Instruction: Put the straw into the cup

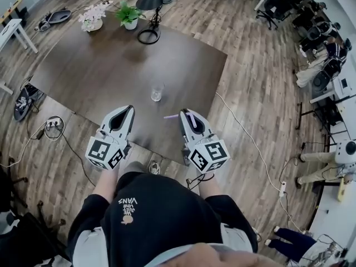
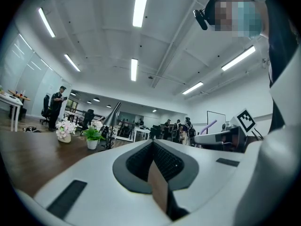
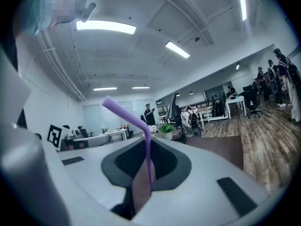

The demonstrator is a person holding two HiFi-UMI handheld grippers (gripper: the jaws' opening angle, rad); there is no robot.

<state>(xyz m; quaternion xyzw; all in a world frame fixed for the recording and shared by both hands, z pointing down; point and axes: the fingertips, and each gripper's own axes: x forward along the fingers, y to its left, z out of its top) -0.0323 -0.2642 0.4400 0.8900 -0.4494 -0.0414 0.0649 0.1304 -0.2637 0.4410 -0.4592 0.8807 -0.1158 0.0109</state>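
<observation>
A clear glass cup (image 1: 157, 93) stands upright on the dark table (image 1: 100, 71), near its front edge. My right gripper (image 1: 184, 117) is shut on a purple bendy straw (image 1: 171, 116), whose bent end sticks out to the left, short of the cup. In the right gripper view the straw (image 3: 147, 147) rises from between the closed jaws and bends left at the top. My left gripper (image 1: 129, 112) hovers over the table's front edge, left of the cup, shut with nothing in it. In the left gripper view its jaws meet, and the straw (image 2: 210, 125) shows at the right.
A black desk lamp (image 1: 152, 0), a green potted plant (image 1: 129, 14) and a pot of pale flowers (image 1: 92, 17) stand at the table's far end. Cables and a power strip (image 1: 53, 123) lie on the wood floor. Office chairs and desks (image 1: 311, 32) line the right.
</observation>
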